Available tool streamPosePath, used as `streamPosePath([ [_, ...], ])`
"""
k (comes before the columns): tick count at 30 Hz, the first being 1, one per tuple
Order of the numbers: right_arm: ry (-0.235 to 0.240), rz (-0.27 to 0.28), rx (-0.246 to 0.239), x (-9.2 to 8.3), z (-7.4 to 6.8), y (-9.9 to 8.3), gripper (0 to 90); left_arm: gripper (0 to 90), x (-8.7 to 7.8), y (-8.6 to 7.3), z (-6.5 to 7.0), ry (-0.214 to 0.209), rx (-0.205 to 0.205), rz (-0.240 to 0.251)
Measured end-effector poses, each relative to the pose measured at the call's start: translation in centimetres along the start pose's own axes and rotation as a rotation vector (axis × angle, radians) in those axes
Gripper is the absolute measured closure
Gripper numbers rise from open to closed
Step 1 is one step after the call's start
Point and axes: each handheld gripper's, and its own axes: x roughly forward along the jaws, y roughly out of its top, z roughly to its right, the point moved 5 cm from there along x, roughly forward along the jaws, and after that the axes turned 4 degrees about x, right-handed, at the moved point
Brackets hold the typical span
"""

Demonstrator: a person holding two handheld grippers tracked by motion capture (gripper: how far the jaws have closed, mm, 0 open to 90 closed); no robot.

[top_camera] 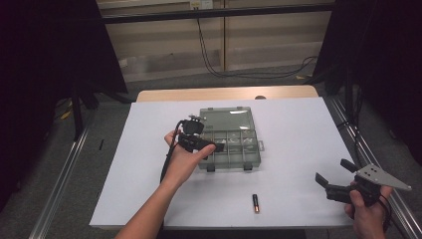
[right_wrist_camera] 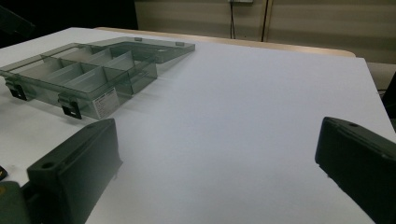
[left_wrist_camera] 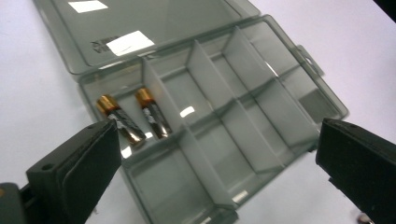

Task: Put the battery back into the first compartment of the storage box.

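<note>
Open smoky-grey plastic compartment box [top_camera: 234, 144] mid-table: raised lid [top_camera: 226, 118] blocks far side, dividers [left_wrist_camera: 205, 84] partition inside. White table sheet [top_camera: 303, 134] right of box bare; loose black-and-copper battery [top_camera: 255, 203] lies near front edge.

A lab or recording bay, not a home. Black curtains [top_camera: 45, 64] hang on both sides and close the space in. A wooden table [top_camera: 226, 93] stands in the middle under a plain white sheet [top_camera: 298, 139], bare like a test surface. Metal rails [top_camera: 59, 184] run along the grey floor on either side of the table. A dark bar [top_camera: 214, 12] crosses overhead at the back. Behind it, a pale panelled wall with a socket box [top_camera: 201, 4], and black cables [top_camera: 239, 69] drooping from it to the floor. Lighting is dim, falling mostly on the sheet. No furniture, no decoration, no household clutter around the table.
</note>
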Motion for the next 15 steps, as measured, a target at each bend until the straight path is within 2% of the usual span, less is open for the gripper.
streamPosePath([
  [15, -0.001, 0.000, -0.002, 0.0, 0.0, 0.0, 0.0, 1.4, -0.4, -0.9, 2.6, -0.030, 0.033, 0.003],
])
